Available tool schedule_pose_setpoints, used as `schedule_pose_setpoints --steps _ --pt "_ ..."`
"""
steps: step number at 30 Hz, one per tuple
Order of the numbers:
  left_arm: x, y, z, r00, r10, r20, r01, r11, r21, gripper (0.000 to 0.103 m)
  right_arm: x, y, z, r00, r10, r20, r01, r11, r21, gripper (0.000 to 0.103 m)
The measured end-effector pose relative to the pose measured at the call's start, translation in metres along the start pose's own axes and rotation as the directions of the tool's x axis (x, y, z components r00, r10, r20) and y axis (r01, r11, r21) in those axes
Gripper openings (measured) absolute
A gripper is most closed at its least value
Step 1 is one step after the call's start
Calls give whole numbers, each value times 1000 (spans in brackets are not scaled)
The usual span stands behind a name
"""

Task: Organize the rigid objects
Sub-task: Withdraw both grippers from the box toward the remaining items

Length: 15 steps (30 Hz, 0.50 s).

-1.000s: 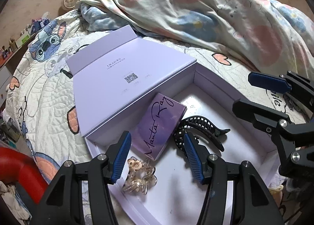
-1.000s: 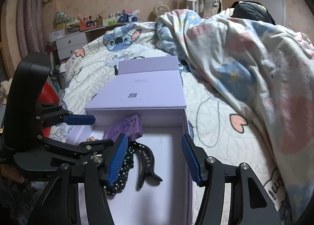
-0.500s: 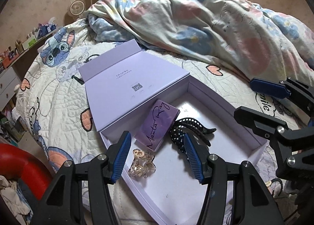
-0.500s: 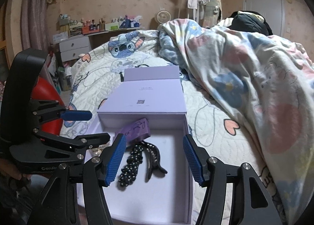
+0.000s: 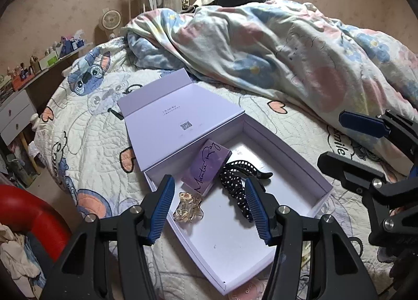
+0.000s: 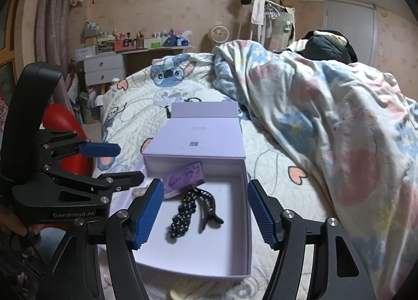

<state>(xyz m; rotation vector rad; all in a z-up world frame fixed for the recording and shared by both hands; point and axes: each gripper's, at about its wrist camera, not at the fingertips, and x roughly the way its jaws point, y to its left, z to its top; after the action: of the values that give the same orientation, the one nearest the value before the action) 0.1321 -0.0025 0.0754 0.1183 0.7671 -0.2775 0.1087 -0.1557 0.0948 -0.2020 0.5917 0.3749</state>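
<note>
and here we are over the bed, quilt under everything, one big lilac box lying open on it with its lid flapped back flat. that box looks like stiff card, light for its bulk i'd judge, best taken by a side wall or the lid's free edge, since a pinch in the middle of a panel could dent it.

inside, one purple carton with script lettering, leaning at the back wall: rigid, light, smooth faces, so grip across its narrow sides. beside and touching it, one black claw clip, hard plastic, springy, take it by the spine, not the teeth. one black polka-dot hair piece lies against it; fabric-covered, probably grippy, softer than the rest. smallest, one pale gold clip alone near the front-left corner: thin, looks brittle, go gentle.

so the count: one box, four things in it.

left tool hangs over the box at a middling gap, nothing between the pads. right tool is opening as we speak, jaws empty too, box floor showing between them.
</note>
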Motion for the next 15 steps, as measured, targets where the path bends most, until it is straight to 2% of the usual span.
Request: schedule_pose_setpoints --steps 15 --pt "-35 -19 -32 1000 11 20 -12 999 30 56 -41 13 -19 1000 -13 28 13 1000 1 75"
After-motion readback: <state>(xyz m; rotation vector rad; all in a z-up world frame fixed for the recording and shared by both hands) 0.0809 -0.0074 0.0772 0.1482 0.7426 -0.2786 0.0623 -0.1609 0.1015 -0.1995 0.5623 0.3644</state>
